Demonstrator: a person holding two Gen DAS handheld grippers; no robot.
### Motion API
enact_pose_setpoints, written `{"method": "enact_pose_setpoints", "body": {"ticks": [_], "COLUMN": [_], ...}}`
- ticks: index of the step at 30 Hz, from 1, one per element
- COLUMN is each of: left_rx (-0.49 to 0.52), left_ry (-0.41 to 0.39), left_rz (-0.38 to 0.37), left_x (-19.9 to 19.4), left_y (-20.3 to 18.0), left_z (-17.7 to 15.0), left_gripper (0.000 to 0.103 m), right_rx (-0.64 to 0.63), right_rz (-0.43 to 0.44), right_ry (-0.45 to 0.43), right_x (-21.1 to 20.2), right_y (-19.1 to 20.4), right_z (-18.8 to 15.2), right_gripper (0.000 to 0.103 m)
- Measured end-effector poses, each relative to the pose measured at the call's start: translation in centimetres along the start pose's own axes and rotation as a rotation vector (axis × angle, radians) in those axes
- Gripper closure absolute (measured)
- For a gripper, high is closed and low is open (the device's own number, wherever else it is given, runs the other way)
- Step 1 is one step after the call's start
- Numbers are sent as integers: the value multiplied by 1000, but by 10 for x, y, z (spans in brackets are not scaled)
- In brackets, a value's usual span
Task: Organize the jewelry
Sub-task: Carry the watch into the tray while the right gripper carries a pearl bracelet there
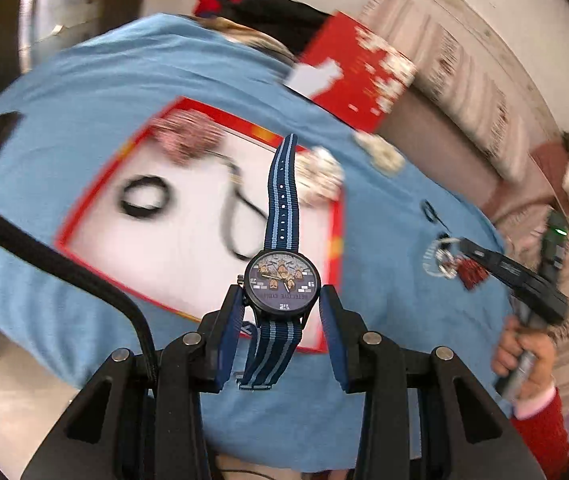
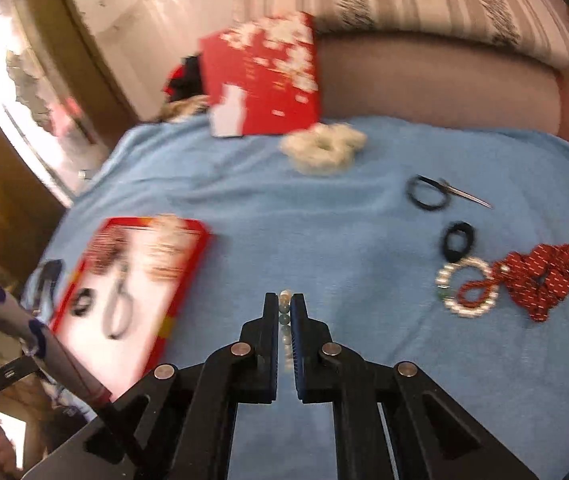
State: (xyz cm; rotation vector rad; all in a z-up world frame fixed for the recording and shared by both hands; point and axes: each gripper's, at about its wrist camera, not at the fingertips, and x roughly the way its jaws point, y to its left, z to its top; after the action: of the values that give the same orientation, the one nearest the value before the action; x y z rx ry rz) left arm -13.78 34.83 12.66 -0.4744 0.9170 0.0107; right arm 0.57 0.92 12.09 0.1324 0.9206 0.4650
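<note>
A blue cloth [image 1: 84, 80] covers the bed; in the left wrist view the left hand-held gripper [image 1: 282, 300] pinches a blue-striped watch [image 1: 282, 278] by its case, above the near-right corner of a red-rimmed tray [image 1: 188, 220]. In the right wrist view, the right hand-held gripper [image 2: 284, 300] is pressed together on a pearl strand [image 2: 284, 300], with the tray at the left and a pearl bracelet [image 2: 466, 290], red scrunchie [image 2: 540, 280] and black hair ties [image 2: 458, 242] lying at the right.

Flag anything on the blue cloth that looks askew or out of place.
The red lid is propped tilted at the far edge of the blue cloth, not lying flat. The red scrunchie, red bead string and pearl bracelet lie heaped together, overlapping. Motion blur hides finer detail.
</note>
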Motion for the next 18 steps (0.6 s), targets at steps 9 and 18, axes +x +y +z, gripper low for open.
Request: {"method": "enact_pose_setpoints", "body": {"ticks": [9,18], "left_rx": [-27,-56], "left_ry": [-8,92], "left_rz": [179,104], "left_x": [21,86], "left_y": [46,46], "left_z": [32,50], "left_gripper": [66,66], "right_rx": [-101,-210], "right_rz": [146,136], "right_ry": [23,130], "right_x": [13,79], "right_y": [101,166], "right_z": [4,-16], "right_gripper": [97,97]}}
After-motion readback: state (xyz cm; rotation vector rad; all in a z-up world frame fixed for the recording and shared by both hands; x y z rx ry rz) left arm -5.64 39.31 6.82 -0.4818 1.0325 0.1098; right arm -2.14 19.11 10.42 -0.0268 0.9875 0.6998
